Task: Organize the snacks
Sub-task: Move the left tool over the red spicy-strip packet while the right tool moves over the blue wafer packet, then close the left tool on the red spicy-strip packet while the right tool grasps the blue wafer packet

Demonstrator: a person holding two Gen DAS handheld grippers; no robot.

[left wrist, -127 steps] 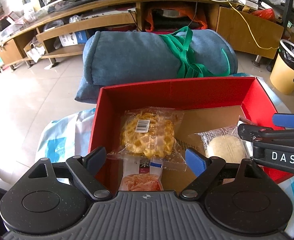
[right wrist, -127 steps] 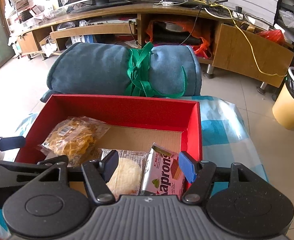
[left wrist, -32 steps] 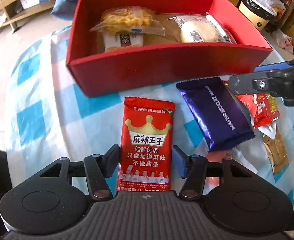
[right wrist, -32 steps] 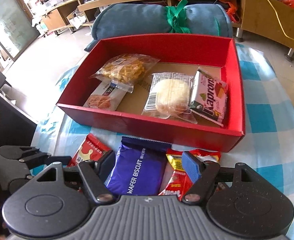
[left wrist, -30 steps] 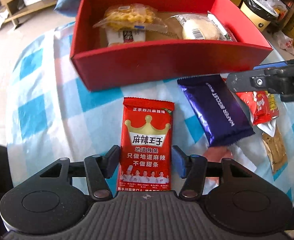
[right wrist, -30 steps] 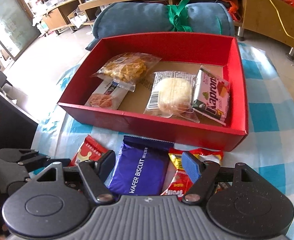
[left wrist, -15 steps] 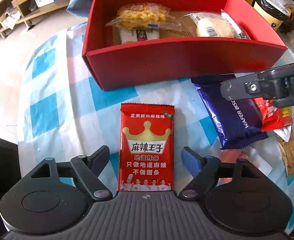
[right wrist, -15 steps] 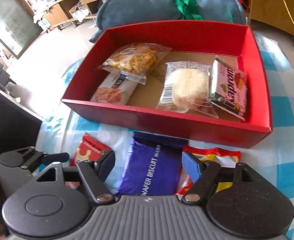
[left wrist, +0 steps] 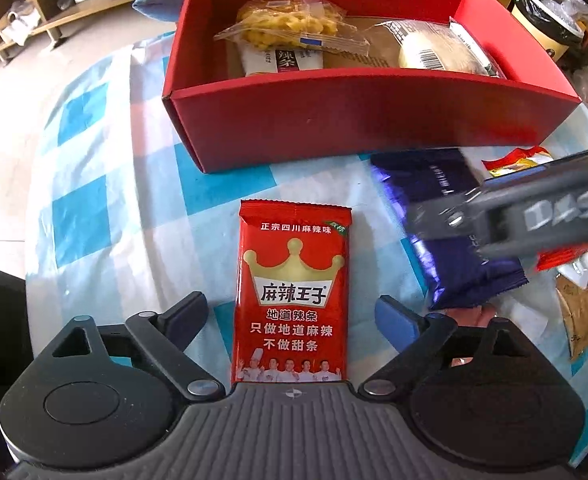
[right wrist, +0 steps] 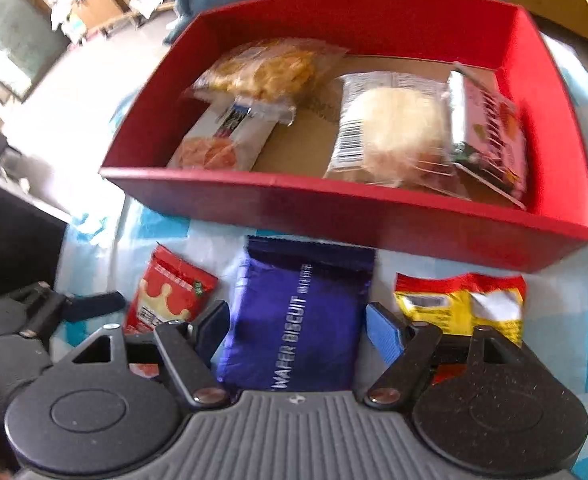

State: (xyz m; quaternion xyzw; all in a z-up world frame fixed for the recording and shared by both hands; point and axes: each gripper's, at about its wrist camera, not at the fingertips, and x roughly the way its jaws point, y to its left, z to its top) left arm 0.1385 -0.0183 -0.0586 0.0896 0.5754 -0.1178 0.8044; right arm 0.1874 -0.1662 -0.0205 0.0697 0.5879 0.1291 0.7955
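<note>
Red snack pkt (left wrist: 292, 296) btwn left gripper (left wrist: 294, 318) fingers, spread wide; right gripper (right wrist: 296, 328) fingers wide, straddling purple wafer pkt (right wrist: 294, 320).

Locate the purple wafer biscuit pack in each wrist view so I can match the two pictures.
Left wrist: the purple wafer biscuit pack lies right of centre on the checked cloth, partly behind the right gripper.
Right wrist: the same pack lies bottom centre, between the open fingers of that gripper.
Shared landmark: the red box, whose front wall stands just beyond the pack's far end.
</note>
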